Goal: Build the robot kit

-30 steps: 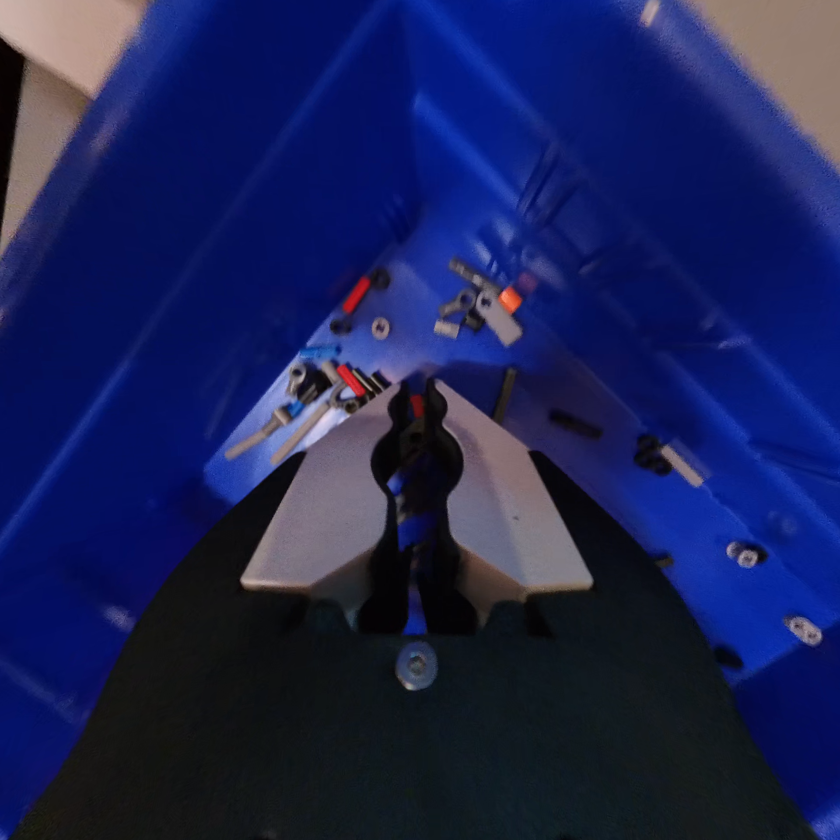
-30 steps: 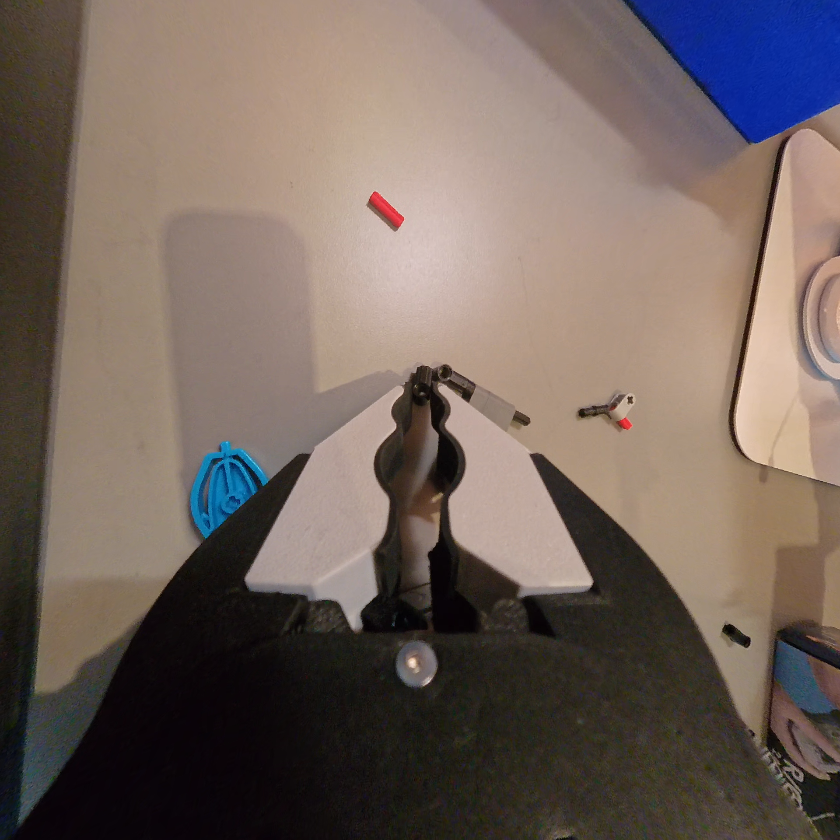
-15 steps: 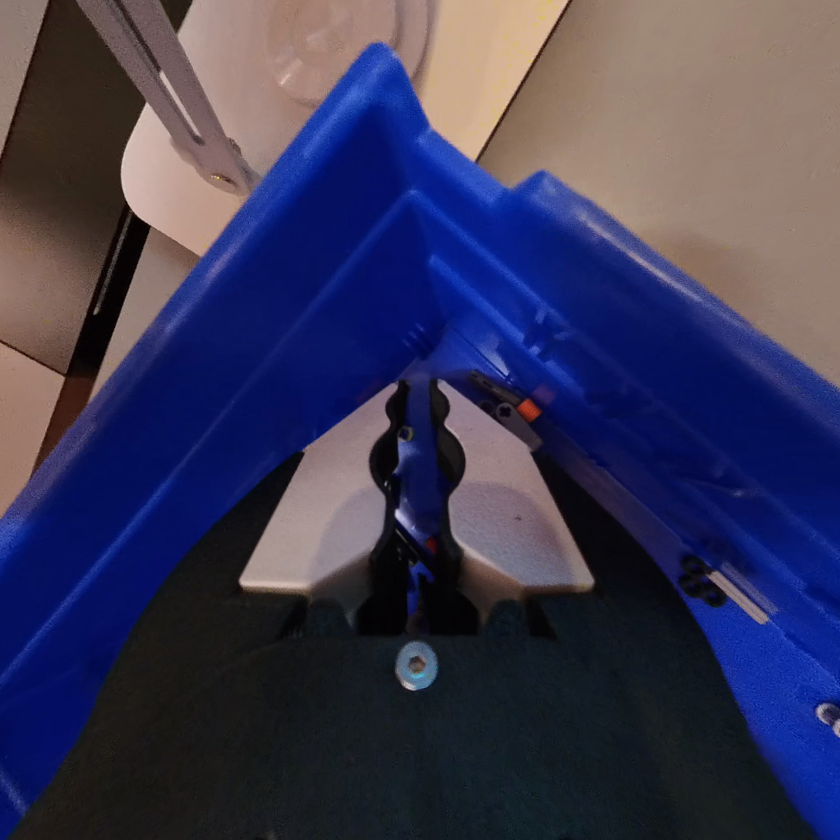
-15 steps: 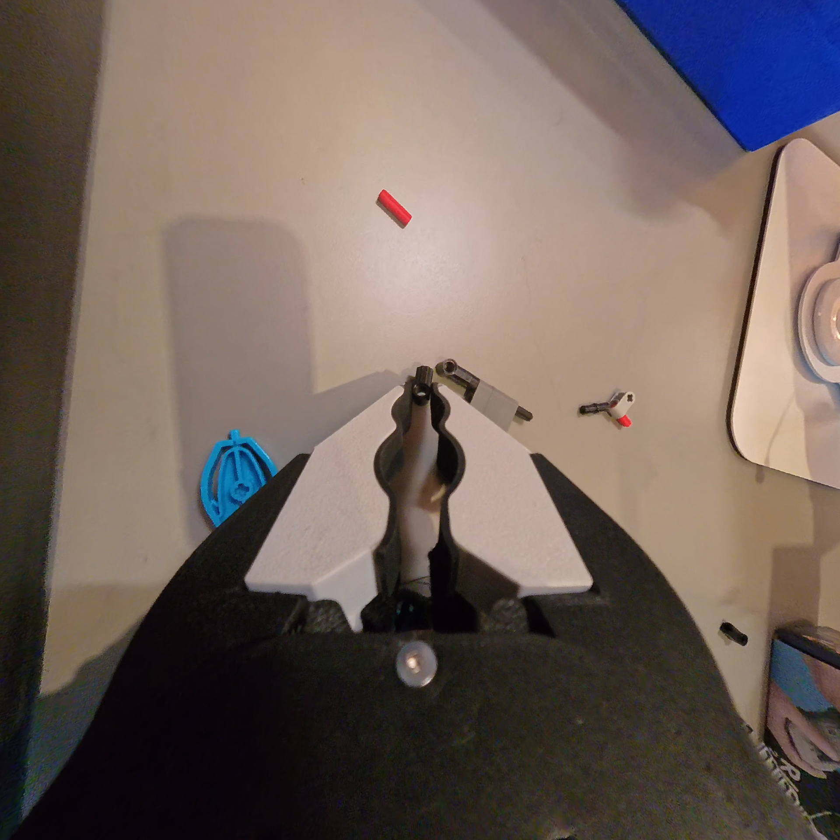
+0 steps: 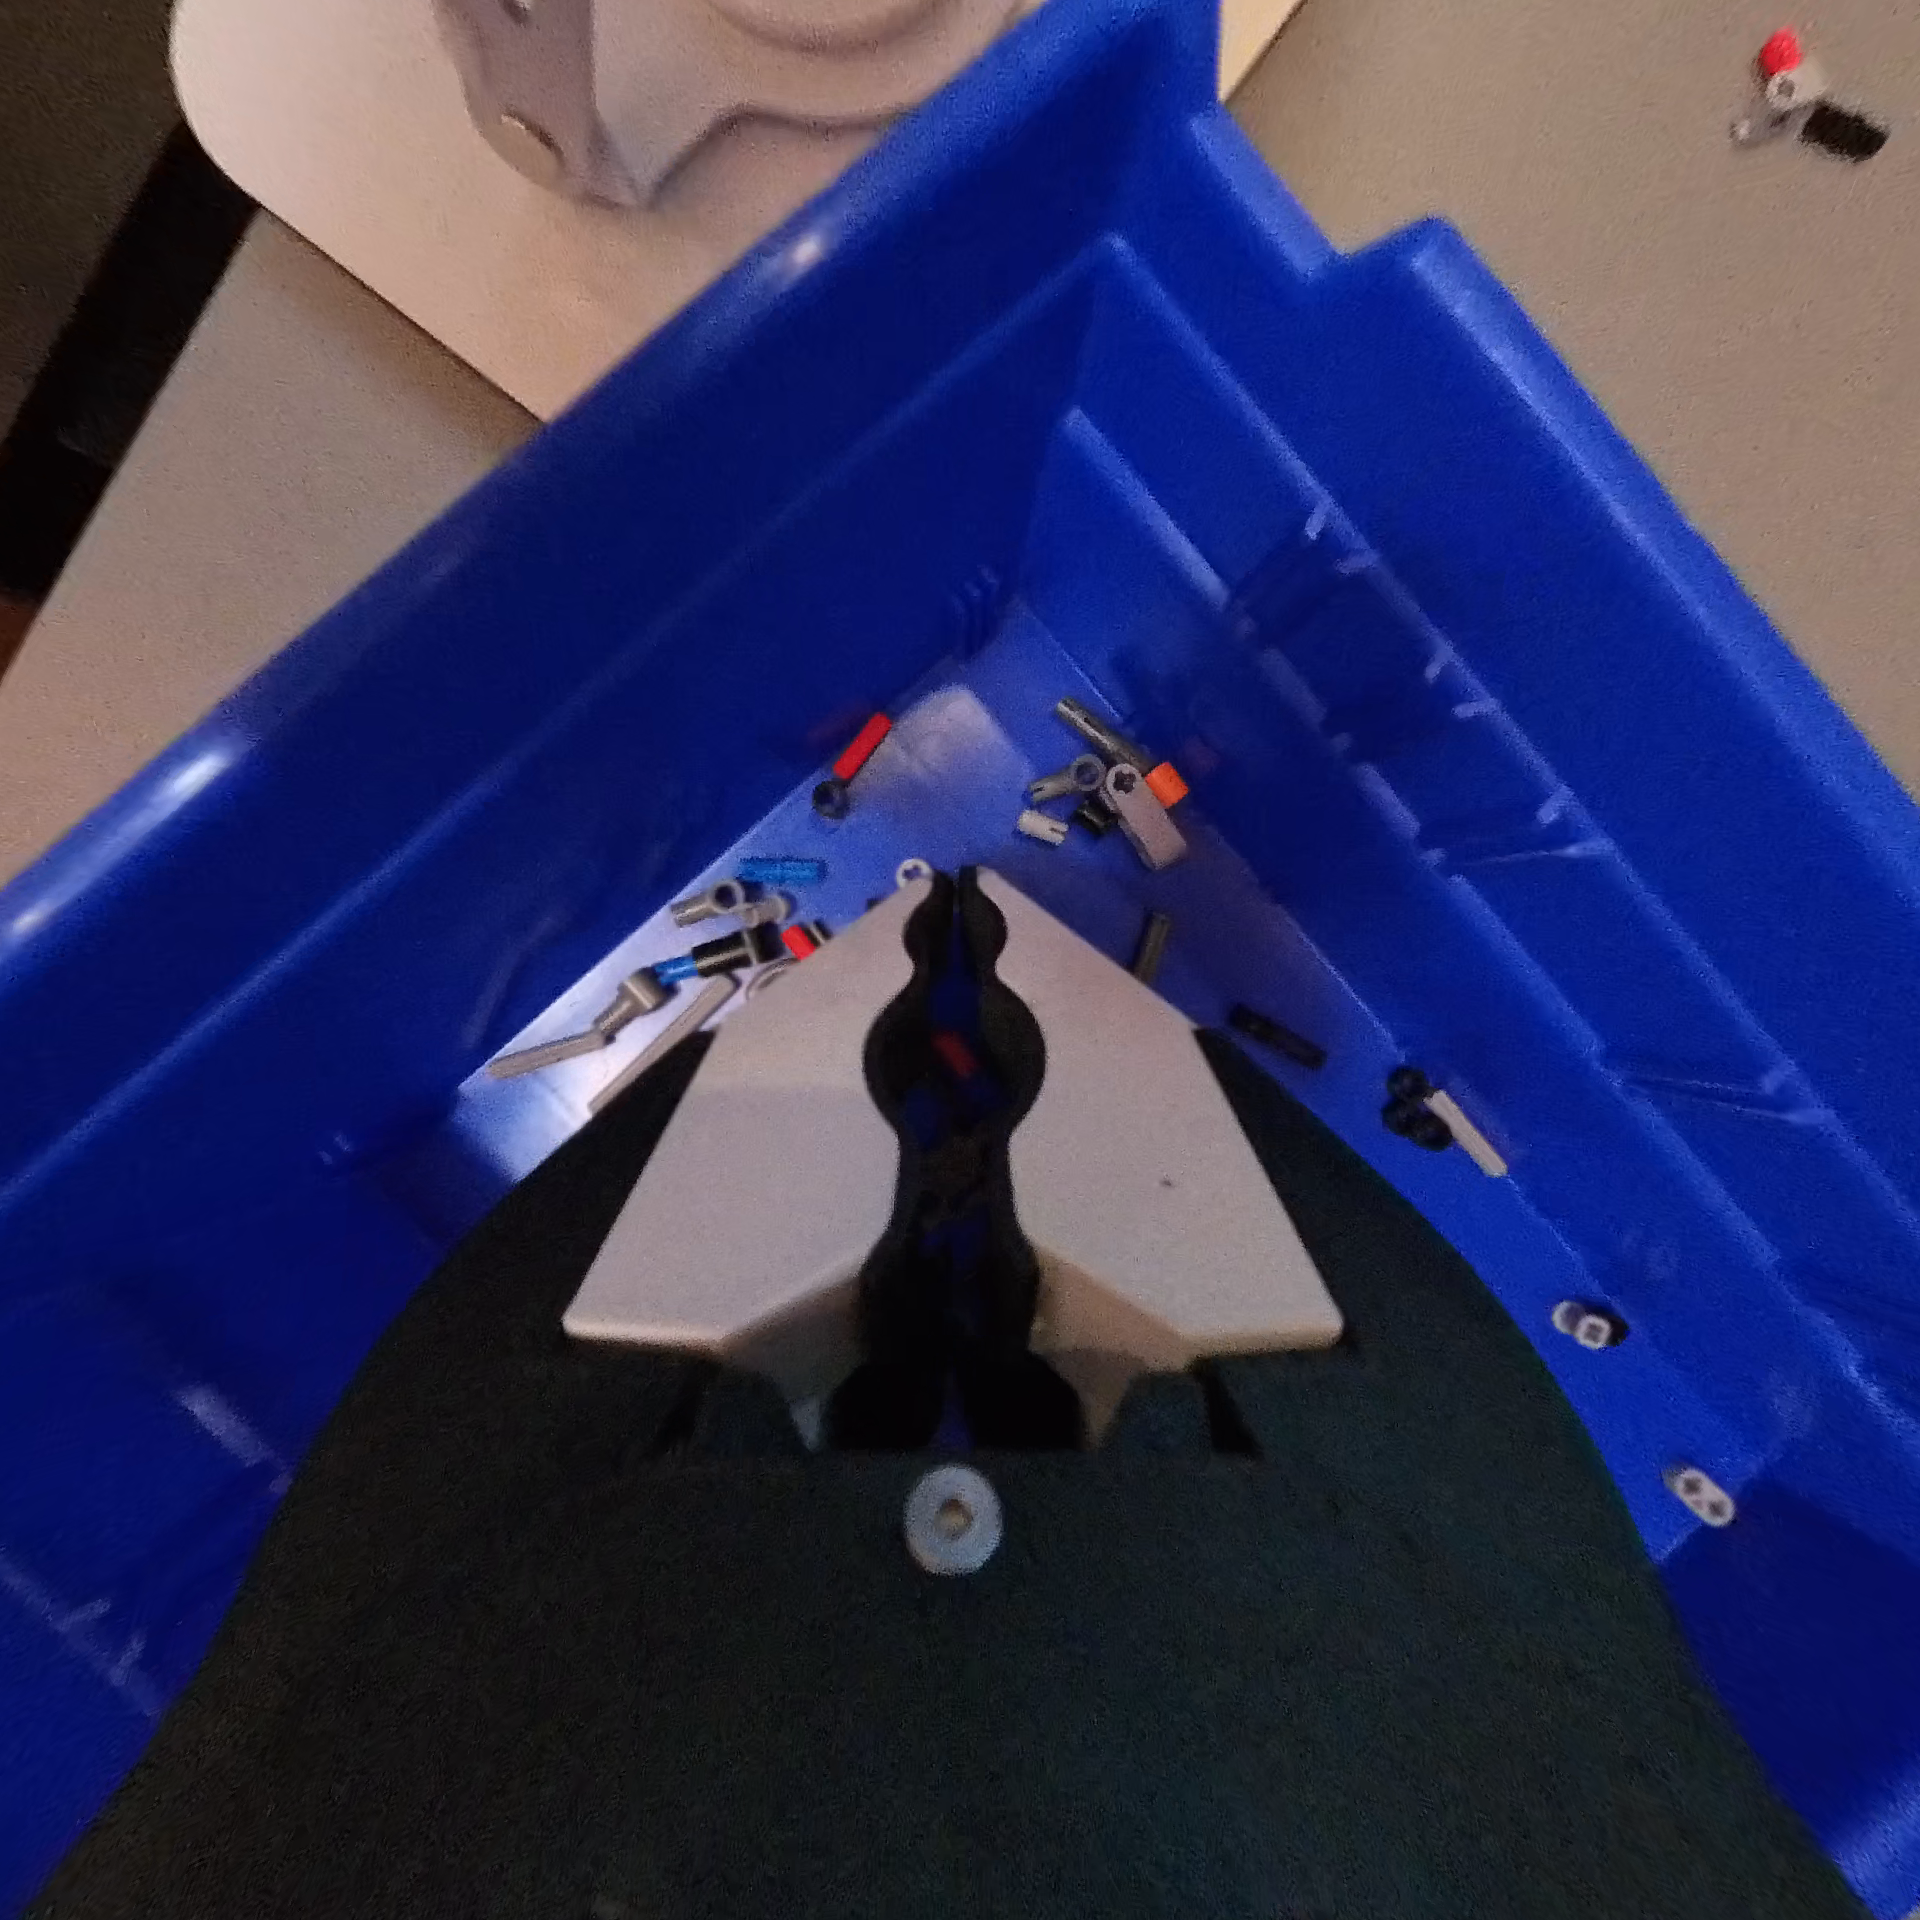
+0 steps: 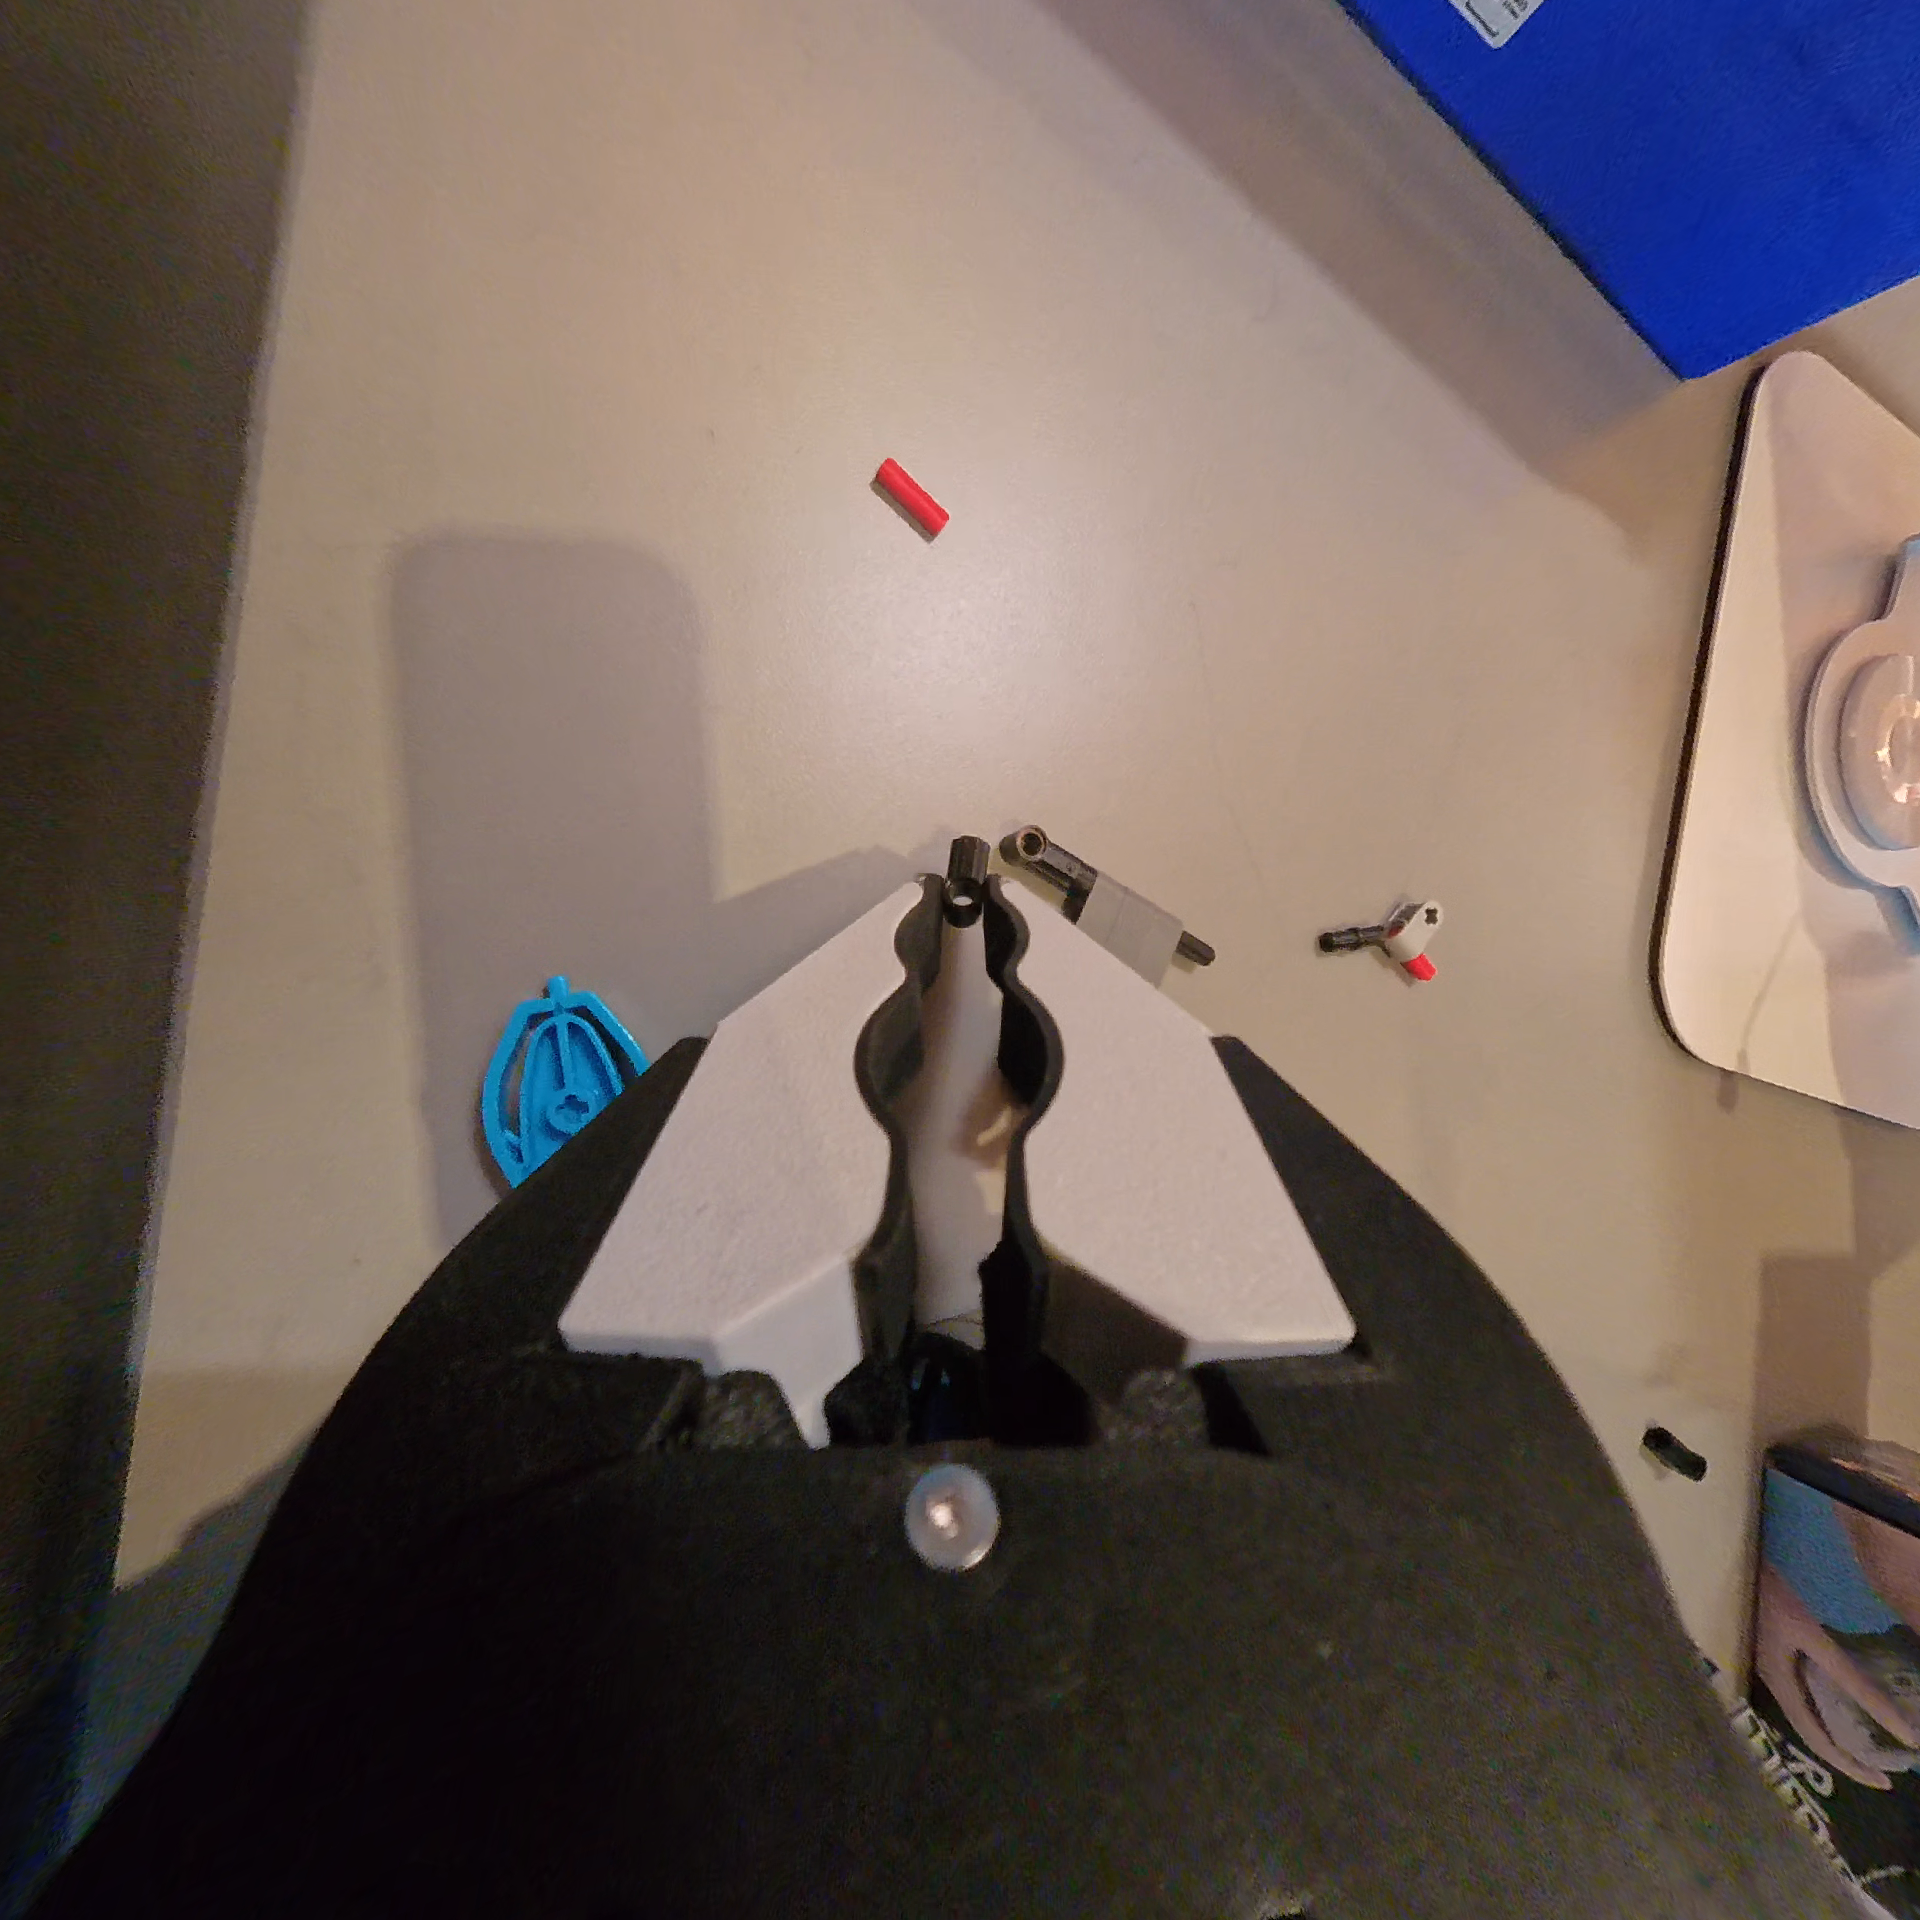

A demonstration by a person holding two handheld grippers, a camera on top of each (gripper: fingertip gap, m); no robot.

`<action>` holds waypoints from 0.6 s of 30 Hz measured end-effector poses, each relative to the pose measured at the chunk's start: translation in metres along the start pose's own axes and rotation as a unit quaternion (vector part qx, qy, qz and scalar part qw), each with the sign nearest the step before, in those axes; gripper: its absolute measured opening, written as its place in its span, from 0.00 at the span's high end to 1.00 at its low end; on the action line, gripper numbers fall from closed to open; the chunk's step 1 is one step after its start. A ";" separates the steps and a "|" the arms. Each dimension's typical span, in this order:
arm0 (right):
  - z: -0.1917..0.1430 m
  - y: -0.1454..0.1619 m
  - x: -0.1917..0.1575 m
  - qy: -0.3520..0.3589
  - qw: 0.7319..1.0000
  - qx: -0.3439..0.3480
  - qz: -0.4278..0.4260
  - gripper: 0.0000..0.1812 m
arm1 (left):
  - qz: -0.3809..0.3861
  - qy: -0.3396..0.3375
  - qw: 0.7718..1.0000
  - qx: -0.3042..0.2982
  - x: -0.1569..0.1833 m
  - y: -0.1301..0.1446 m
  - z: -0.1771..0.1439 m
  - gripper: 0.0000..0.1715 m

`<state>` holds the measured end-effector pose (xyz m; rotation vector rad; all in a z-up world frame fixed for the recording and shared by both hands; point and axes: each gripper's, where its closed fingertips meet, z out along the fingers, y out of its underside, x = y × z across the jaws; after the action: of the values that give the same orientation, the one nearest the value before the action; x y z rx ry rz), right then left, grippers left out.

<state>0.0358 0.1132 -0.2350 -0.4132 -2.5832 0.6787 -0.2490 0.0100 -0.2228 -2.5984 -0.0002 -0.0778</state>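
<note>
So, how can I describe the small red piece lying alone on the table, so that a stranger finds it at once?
In the right wrist view, start from the beige table, below the corner of the blue bin. Straight beyond the right gripper lies a short red cylindrical peg, alone on bare surface. Unlike the grey-and-black axle assembly near the fingertips, it is plain red and joined to nothing.

Glossy blue plastic bin [image 5: 727,582], smooth matt tabletop [image 6: 623,312]
</note>
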 end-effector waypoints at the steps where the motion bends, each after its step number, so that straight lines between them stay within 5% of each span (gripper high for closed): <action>1: 0.000 0.000 0.000 0.000 1.000 0.000 0.000 0.97 | -0.008 -0.004 1.000 0.010 -0.004 -0.002 -0.002 0.99; 9: -0.001 0.000 0.000 0.002 1.000 0.002 -0.001 0.97 | 0.015 -0.035 0.999 -0.030 -0.009 0.006 0.009 0.89; 18: -0.003 0.002 0.001 0.002 1.000 0.003 0.000 0.97 | 0.049 -0.022 0.995 -0.081 -0.007 0.028 0.005 0.98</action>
<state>0.0371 0.1163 -0.2333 -0.4128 -2.5761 0.6837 -0.2551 -0.0114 -0.2420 -2.7559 0.1229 0.0169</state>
